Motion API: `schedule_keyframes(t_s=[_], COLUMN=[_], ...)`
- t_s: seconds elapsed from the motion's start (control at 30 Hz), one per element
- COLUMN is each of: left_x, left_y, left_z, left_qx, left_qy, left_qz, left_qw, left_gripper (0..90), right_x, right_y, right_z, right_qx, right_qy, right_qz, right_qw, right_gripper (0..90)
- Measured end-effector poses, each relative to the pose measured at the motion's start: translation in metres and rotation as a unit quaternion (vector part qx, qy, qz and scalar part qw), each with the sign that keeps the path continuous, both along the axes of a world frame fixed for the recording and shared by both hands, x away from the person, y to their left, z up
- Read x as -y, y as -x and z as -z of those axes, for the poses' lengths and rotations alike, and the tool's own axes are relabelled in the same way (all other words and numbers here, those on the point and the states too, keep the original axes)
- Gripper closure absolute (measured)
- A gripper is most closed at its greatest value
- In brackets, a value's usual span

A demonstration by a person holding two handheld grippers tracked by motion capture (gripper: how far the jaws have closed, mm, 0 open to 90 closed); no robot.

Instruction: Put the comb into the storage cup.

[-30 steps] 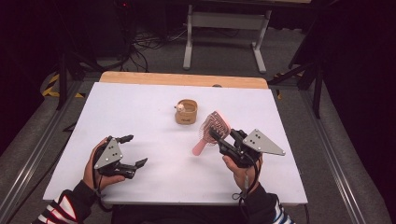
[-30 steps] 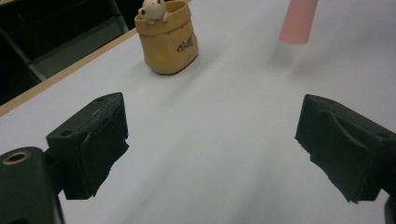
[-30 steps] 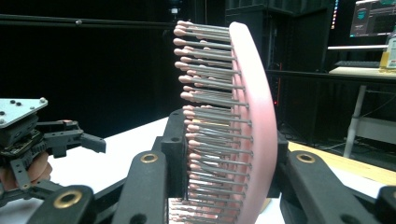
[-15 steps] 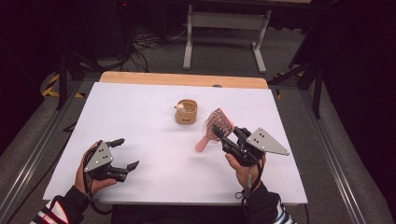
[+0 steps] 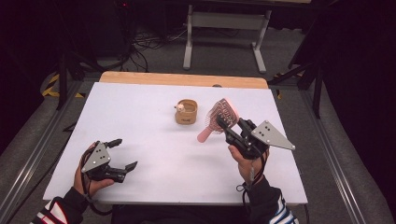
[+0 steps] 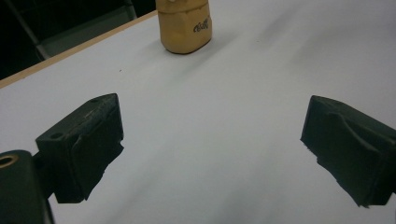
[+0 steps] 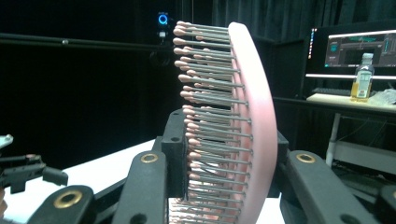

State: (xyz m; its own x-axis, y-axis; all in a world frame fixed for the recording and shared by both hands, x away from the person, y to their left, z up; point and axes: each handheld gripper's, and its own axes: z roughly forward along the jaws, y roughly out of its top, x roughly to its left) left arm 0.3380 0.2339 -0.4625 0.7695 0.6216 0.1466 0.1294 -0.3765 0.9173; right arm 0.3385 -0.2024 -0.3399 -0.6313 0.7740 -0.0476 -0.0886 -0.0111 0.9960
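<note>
Since a second ago, my left gripper point(image 5: 125, 153) has drawn back toward the table's near left corner, and my right gripper point(image 5: 225, 122) has lifted the pink hairbrush point(image 5: 218, 117) slightly, so that its handle end now hangs just over the white table point(image 5: 140, 107) rather than lying lower across it. The tan cup point(image 5: 186, 112) has not moved from the middle of the table, just to the left of the brush.

Right gripper: jaws clamped on the hairbrush at the head, one pad against the bristle side and one against the pink back; in the right gripper view the brush point(image 7: 254, 116) stands upright between them, bristles facing that view's left.

Left gripper: jaws spread wide with nothing between them; in the left gripper view the pads point(image 6: 88, 140) frame bare table, with the cup point(image 6: 183, 25) well beyond.
</note>
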Motion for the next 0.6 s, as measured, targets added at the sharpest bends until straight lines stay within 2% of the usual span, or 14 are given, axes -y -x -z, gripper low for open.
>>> schedule_keyframes(t_s=[0.27, 0.37, 0.6], left_x=[0.002, 0.002, 0.004], left_y=[-0.001, -0.001, -0.001], left_z=[0.001, 0.002, 0.002], left_qx=[0.003, 0.002, 0.002], left_qy=[-0.003, -0.006, -0.009], left_qz=[-0.002, -0.003, 0.000], left_qw=[1.0000, 1.0000, 1.0000], left_gripper=[5.3, 5.2, 5.0], right_x=[-0.004, -0.007, -0.012], right_y=[-0.010, -0.015, -0.028], right_z=[-0.016, -0.021, -0.031], right_qx=[0.015, 0.023, 0.026], right_qy=[-0.005, 0.000, 0.001], right_qz=[0.005, 0.009, 0.019], right_qw=[0.9999, 0.9997, 0.9995], right_gripper=[63.9, 63.9, 63.9])
